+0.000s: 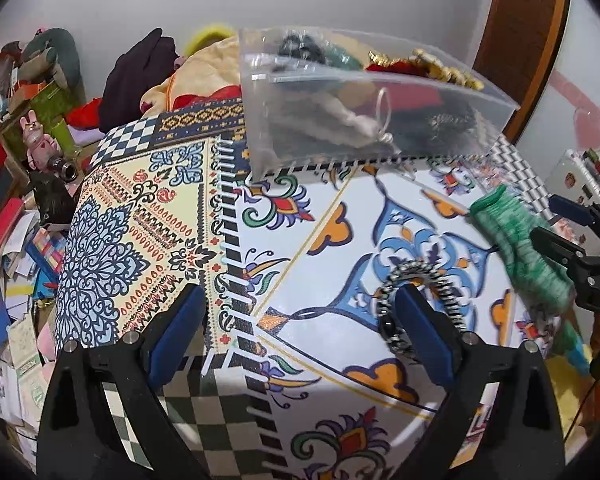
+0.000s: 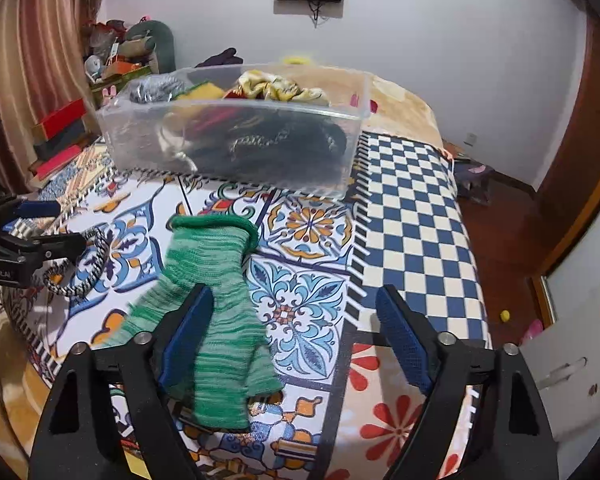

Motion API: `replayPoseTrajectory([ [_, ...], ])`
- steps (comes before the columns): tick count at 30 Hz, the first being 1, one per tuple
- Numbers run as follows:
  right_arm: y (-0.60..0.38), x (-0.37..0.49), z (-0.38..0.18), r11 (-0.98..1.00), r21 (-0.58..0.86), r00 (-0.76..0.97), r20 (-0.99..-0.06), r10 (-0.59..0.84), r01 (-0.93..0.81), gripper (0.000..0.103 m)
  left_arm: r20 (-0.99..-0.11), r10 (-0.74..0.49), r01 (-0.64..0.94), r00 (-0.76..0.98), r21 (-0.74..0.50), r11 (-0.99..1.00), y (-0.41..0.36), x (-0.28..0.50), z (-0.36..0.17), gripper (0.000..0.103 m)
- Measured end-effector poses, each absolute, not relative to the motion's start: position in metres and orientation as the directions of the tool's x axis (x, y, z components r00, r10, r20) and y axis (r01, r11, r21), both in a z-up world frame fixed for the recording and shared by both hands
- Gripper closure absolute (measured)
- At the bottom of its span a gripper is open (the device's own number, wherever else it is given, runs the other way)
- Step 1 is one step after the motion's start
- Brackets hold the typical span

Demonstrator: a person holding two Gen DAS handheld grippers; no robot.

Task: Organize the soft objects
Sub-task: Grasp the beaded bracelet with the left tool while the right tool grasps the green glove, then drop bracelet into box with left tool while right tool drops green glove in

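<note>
A green knitted glove (image 2: 216, 312) lies flat on the patterned cloth (image 2: 300, 312), cuff pointing at the bin; it also shows in the left wrist view (image 1: 520, 248). My right gripper (image 2: 296, 324) is open, its left finger (image 2: 188, 332) resting on the glove. A black-and-white braided hair tie (image 1: 416, 304) lies on the cloth by my left gripper's right finger (image 1: 424, 332); it also shows in the right wrist view (image 2: 80, 268). My left gripper (image 1: 300, 328) is open and holds nothing. A clear plastic bin (image 2: 236, 128) with several soft items stands at the back, also in the left wrist view (image 1: 352, 100).
Blankets and dark clothing (image 1: 140, 76) lie behind the bin. Boxes, books and toys (image 1: 16, 208) are piled on the left. A wooden door (image 1: 528, 40) and a white cabinet (image 2: 572, 360) are on the right. The cloth drops off at its checkered right edge (image 2: 420, 224).
</note>
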State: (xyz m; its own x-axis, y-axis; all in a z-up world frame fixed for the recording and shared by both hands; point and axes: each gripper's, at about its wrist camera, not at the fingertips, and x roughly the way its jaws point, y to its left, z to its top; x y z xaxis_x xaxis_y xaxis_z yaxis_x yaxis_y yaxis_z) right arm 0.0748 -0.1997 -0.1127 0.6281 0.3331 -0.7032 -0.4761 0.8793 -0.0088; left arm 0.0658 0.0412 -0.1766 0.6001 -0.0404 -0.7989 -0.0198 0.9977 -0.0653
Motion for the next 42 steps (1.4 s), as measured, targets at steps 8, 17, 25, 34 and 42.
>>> replayPoseTrajectory([
  [8,-0.180,0.058,-0.108,0.824,0.045,0.577,-0.692,0.434,-0.565,0.024,-0.762,-0.143,0.072,0.631,-0.126,0.989,0.013,0.060,-0.158,0.006],
  [17,-0.174,0.060,-0.130,0.818,0.056,0.538,-0.727,0.427,-0.573,0.047,-0.781,-0.105,0.074,0.615,-0.075,0.994,-0.010,0.063,-0.180,0.018],
  [25,-0.187,0.063,-0.120,0.830,0.095,0.555,-0.702,0.448,-0.550,0.067,-0.757,-0.096,0.104,0.646,-0.037,0.994,-0.017,0.062,-0.177,0.068],
  [34,-0.192,0.067,-0.090,0.838,0.098,0.616,-0.634,0.468,-0.536,0.069,-0.734,-0.133,0.115,0.666,-0.075,0.990,-0.005,0.061,-0.159,0.079],
  [42,-0.192,0.080,-0.055,0.854,0.076,0.700,-0.538,0.470,-0.515,0.069,-0.630,-0.136,0.120,0.765,-0.069,0.990,-0.001,0.072,-0.104,0.079],
])
